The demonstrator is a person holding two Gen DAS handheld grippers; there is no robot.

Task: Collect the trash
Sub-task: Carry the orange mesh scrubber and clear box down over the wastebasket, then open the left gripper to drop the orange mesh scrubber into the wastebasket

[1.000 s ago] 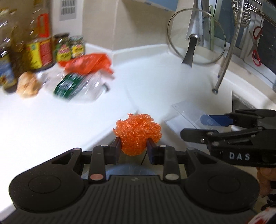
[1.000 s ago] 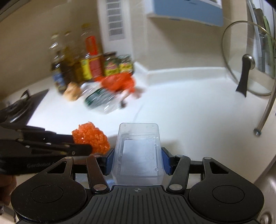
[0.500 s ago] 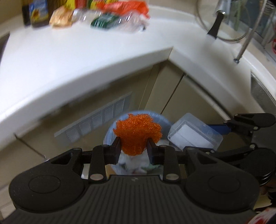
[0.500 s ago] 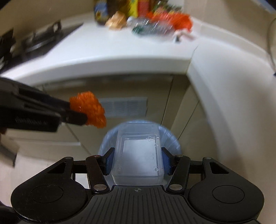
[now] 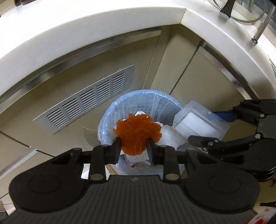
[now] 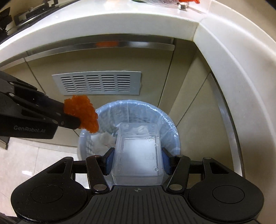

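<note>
**Inspector:** State of the left gripper (image 5: pixel 133 148)?

**Assistant:** Clenched on the orange mesh wad (image 5: pixel 137 133). Both dark fingers press into the lower part of the wad; its bulk bulges out ahead of the fingertips. Beyond and below the fingers sits the blue-lined bin (image 5: pixel 120 110), with white crumpled waste showing inside.

**Inspector:** And the right gripper (image 6: pixel 137 159)?

**Assistant:** Clamped on the clear plastic box (image 6: pixel 138 151). The blue pads (image 6: pixel 110 161) bear on its two long sides, and the box runs forward past the fingertips. The bin's rim (image 6: pixel 165 118) lies directly past the box's far end.

**Inspector:** What does each camera add?

**Assistant:** The left wrist view shows the right gripper from the side (image 5: pixel 229 127), entering from the right edge with the box (image 5: pixel 198 123) hanging over the bin's right rim, just beside the wad but apart from it. The right wrist view shows the left gripper from the side (image 6: pixel 74 118), entering from the left edge, the wad (image 6: pixel 81 112) at its tips over the bin's left rim. It also shows a stove corner (image 6: pixel 25 13) on the counter, upper left. Only the left wrist view shows a glass lid (image 5: pixel 241 10), upper right.

**Inspector:** Common to both?

**Assistant:** The white counter edge (image 5: pixel 103 25) arching above, the beige cabinet fronts, and a slotted metal vent (image 6: pixel 98 83) beyond the fingers.
</note>
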